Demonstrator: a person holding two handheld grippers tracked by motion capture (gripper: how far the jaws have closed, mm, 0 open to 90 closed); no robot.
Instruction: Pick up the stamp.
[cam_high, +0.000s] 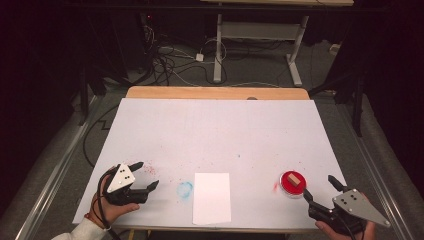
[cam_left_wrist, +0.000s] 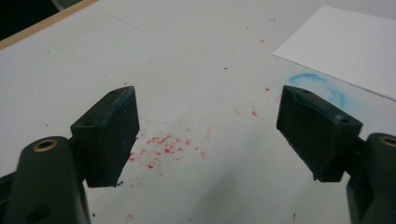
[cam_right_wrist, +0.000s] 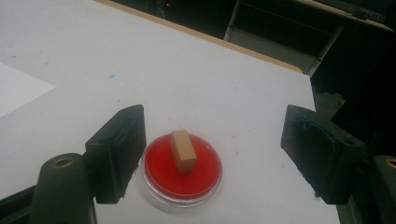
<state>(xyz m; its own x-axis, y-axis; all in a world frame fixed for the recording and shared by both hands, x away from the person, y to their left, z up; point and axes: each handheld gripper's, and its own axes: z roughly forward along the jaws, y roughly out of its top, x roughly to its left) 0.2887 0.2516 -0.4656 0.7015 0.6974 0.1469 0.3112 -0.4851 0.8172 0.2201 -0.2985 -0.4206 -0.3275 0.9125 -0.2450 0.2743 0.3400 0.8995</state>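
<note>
Two claws sit low at the near edge of the desk (cam_high: 165, 120), both with jaws spread wide and nothing between them. Left claw (cam_high: 148, 175) rests at the near left over a scatter of red specks (cam_left_wrist: 163, 147), jaws apart, not touching anything held; a blue smudge (cam_high: 185, 189) lies just beside it toward the middle. White sheet of paper (cam_high: 212, 198) lies flat at the near middle, next to the blue smudge. Right claw (cam_high: 320, 187) is at the near right, jaws apart, pointing at a round red dish (cam_right_wrist: 182, 170). Small tan block (cam_right_wrist: 182, 150) stands in the dish, roughly centred. In the right gripper view the dish sits ahead of and between the open jaws, close to the left one; whether they touch is unclear.
</note>
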